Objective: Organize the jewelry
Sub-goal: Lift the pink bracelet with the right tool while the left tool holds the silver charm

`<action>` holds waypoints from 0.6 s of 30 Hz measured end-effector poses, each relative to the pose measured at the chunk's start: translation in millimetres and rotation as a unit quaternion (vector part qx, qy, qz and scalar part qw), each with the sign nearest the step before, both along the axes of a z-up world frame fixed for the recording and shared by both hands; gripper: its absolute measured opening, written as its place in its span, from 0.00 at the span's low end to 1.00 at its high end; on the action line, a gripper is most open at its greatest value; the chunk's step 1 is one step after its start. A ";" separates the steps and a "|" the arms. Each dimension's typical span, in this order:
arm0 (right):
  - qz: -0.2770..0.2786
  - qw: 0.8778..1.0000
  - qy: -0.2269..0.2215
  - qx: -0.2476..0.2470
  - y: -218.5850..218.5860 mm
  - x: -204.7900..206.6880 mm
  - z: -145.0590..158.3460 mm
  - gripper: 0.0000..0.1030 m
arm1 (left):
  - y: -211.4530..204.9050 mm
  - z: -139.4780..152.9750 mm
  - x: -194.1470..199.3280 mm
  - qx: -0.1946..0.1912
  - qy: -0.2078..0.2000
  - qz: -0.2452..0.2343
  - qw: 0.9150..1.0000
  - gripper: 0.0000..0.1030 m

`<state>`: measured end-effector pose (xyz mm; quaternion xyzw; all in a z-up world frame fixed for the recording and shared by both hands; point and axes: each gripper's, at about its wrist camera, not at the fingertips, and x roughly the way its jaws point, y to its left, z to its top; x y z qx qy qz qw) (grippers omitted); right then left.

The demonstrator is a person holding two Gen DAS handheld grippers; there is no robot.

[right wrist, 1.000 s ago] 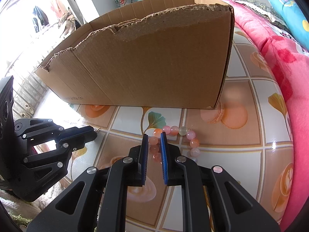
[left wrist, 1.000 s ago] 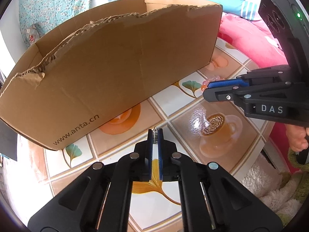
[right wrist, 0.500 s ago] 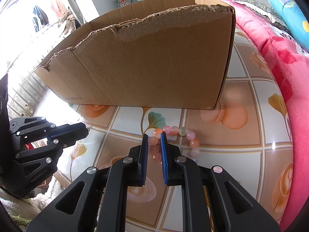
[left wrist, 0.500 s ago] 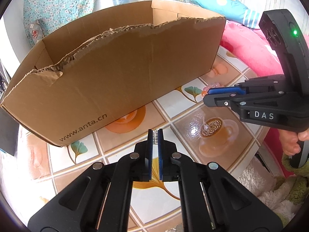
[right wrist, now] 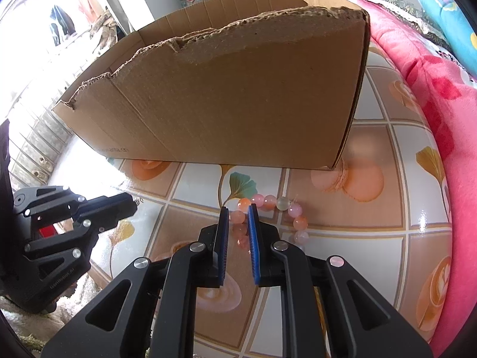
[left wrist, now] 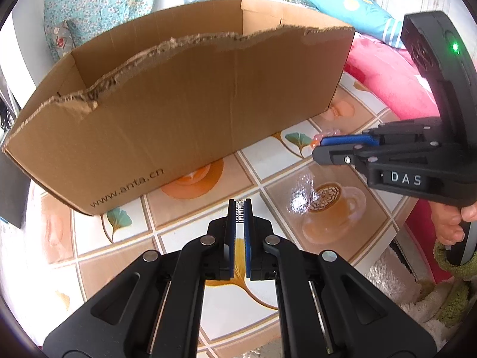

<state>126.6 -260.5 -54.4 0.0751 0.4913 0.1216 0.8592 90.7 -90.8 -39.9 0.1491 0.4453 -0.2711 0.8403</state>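
The left claw (left wrist: 239,208) is clamped on a small silver spring-like clasp (left wrist: 239,212) for the torn brown cardboard box (left wrist: 184,104) at 12 o'clock, while the right claw (right wrist: 238,217), slightly apart, straddles the pink bead bracelet (right wrist: 269,205) on the tiled desk (right wrist: 372,238), so closing comes next.

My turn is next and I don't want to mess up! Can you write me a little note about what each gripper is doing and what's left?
Left gripper: shut on a small silver piece, held over the table in front of the box.
Right gripper: slightly open, its pads either side of the bracelet, which lies on the table near the box.
Done: silver piece picked up.
Left: probably drop the silver piece into the box, then close on the bracelet and put it in too. I can't see what is inside the box.
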 end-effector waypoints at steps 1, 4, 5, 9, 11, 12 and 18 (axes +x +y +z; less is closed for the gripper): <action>0.000 1.000 -0.001 -0.007 1.7 0.7 0.4 0.13 | 0.5 -0.7 0.1 0.000 0.002 0.001 1.000 0.04; -0.001 1.000 -0.002 -0.024 6.9 0.3 0.8 0.13 | 0.6 -1.9 -0.4 0.001 0.005 0.001 1.000 0.04; -0.002 1.000 -0.002 -0.029 8.3 0.3 0.9 0.13 | 0.7 -2.2 -1.0 0.001 0.005 0.001 1.000 0.04; -0.002 0.999 0.000 -0.042 12.9 0.3 1.2 0.13 | -0.4 -3.5 -1.8 0.002 0.006 0.003 1.000 0.04; -0.001 0.999 -0.001 -0.053 16.8 0.1 1.5 0.13 | 0.0 -4.1 -1.9 0.001 0.007 0.006 1.000 0.04; -0.001 0.998 -0.002 -0.061 20.1 -0.2 1.8 0.13 | -0.7 -4.6 -1.2 0.001 0.007 0.007 1.000 0.04; -0.014 0.998 0.000 -0.069 27.3 0.6 2.7 0.11 | 3.0 -4.3 -0.2 -0.002 0.008 0.015 1.000 0.04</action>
